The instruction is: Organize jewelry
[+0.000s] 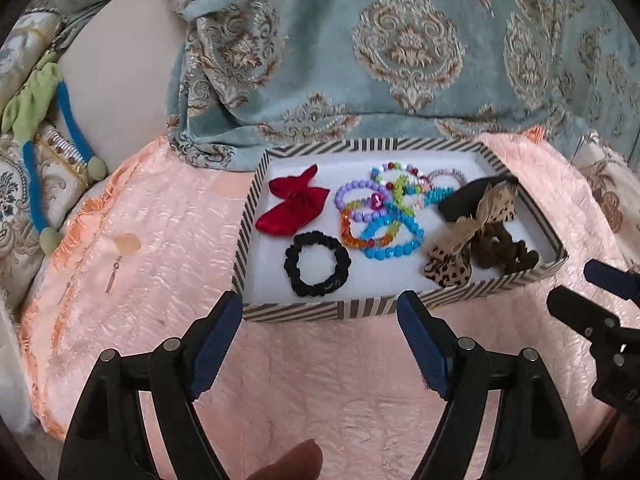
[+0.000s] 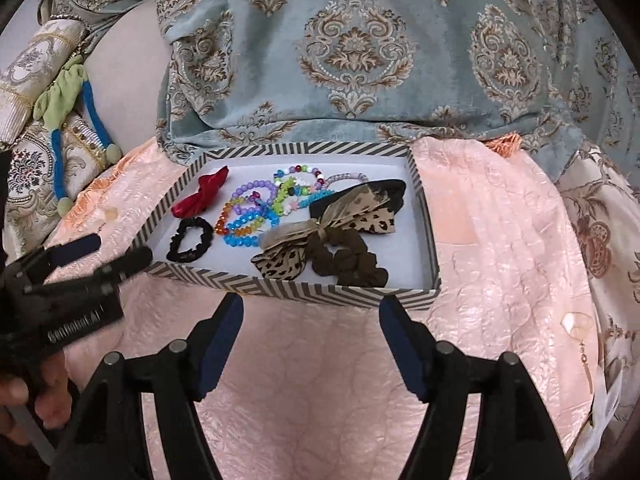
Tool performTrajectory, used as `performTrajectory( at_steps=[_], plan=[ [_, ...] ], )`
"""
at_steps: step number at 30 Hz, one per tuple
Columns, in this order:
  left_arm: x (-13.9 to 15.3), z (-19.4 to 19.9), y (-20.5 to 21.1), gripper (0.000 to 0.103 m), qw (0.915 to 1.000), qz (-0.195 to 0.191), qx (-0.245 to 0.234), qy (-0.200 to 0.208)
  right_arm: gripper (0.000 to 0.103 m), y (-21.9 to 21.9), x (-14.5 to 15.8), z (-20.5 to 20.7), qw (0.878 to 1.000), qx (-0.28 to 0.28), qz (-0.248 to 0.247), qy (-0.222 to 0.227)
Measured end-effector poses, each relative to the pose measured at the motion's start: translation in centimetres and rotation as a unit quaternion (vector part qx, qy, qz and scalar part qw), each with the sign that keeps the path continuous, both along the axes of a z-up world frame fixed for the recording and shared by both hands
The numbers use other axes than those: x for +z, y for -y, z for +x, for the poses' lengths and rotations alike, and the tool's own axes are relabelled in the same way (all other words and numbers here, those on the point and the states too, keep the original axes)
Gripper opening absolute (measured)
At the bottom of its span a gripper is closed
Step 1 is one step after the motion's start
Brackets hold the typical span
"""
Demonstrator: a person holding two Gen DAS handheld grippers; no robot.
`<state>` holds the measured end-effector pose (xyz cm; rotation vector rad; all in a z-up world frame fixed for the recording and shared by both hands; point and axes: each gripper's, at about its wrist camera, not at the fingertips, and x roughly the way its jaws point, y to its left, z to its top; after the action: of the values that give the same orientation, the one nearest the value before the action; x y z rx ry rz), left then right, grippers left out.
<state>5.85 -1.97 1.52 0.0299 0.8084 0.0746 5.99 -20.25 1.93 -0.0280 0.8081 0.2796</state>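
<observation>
Striped box set on pink quilted cover, just beyond both grippers; blue patterned fabric draped behind.

Contents, left to right:
- red bow, far left; soft cloth, likely light. Pinch at centre knot.
- black scrunchie, near left, lying flat and clear of neighbours. Soft, compressible; pinch across one side of ring.
- beaded bracelets, centre, overlapped in a heap. Hard glossy beads, probably slippery and on elastic; expect neighbours to drag along. Take outermost blue ring at near edge.
- leopard bow and brown scrunchie, right, touching; bow lies partly over scrunchie. Lift bow first.

Small earring loose on cover, well right of box; thin, hard to pinch on soft bedding.

Left gripper: jaws spread wide, nothing between. Right gripper: jaws spread wide, empty.
</observation>
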Motion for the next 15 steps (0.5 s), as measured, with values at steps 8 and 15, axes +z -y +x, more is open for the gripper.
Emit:
performTrajectory(
  at_steps=[8,15],
  plan=[
    [-0.58,0.37,0.31,0.066,0.9998,-0.013,-0.008,-0.014,0.074,0.22,0.05,0.39,1.000,-0.014,-0.002,0.005],
    [-0.41,0.34,-0.01,0.067,0.9995,-0.026,-0.006,-0.015,0.073,-0.12,-0.14,0.52,1.000,-0.009,-0.005,0.003]
  ],
)
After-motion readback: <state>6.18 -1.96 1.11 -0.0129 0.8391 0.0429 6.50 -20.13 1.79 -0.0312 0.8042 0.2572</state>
